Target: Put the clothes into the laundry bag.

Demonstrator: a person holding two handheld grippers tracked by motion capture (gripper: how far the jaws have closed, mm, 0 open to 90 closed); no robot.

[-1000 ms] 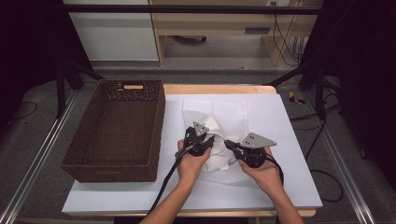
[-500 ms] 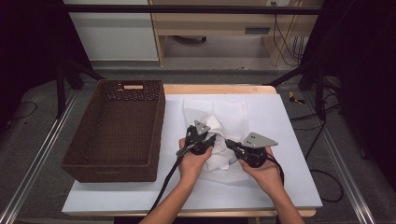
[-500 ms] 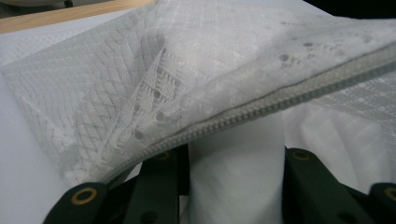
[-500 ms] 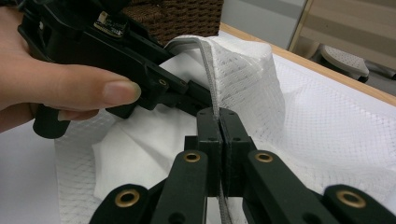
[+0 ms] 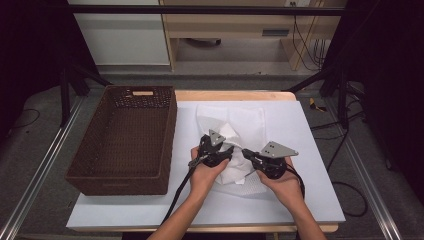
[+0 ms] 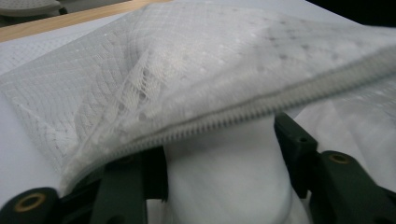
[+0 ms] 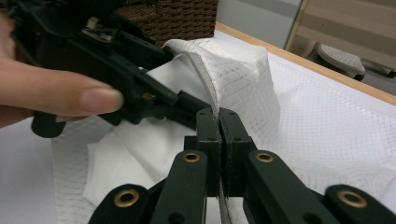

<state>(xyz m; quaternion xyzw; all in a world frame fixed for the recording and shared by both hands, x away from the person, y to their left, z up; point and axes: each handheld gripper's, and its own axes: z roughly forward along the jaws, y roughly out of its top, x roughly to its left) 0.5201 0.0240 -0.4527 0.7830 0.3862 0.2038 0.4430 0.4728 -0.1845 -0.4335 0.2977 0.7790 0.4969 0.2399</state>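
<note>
We hold the mesh bag zipper edge in the clamped right gripper; left gripper, jaws just widened inside the mouth around the white cloth, grips nothing; next, push cloth deeper.

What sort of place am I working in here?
Probably a lab recording station, not a home: a white-topped table between black stands, loose cables on the floor, a wicker basket set out beside a mesh zip bag.

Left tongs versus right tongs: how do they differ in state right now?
The right tongs are clamped shut on the zipper edge of the mesh bag; the left tongs have just been opening, jaws apart around white cloth, not pressing. The right tongs grip the rim; the left tongs sit below the zipper. Both work the same bag.
</note>
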